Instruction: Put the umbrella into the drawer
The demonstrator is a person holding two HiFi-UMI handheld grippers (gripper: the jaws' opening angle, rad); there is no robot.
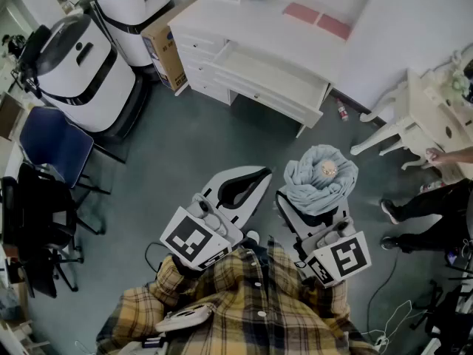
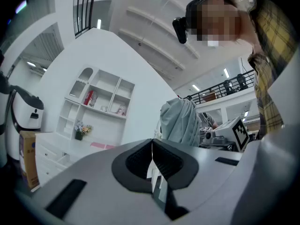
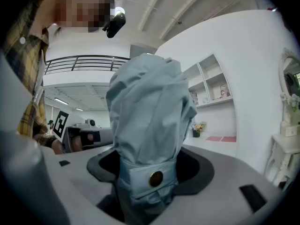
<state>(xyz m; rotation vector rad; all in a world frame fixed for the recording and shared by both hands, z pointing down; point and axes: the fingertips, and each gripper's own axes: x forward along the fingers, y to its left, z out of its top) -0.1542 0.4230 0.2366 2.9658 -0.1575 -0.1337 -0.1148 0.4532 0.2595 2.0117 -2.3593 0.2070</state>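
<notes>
My right gripper [image 3: 151, 164] clamps the folded pale-blue fabric umbrella [image 3: 150, 111], held upright. My left gripper [image 2: 152, 150]: jaws together, empty. Open white wooden drawer [image 1: 275, 99] well apart ahead. Brown cardboard box [image 1: 165, 47] print unreadable.

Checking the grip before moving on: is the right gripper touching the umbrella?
Touching. In the right gripper view, the right gripper has its jaws closed on both sides of the umbrella.

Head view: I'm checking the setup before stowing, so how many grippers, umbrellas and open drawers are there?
grippers: 2 (left gripper, right gripper)
umbrella: 1
open drawer: 1
total: 4
</notes>
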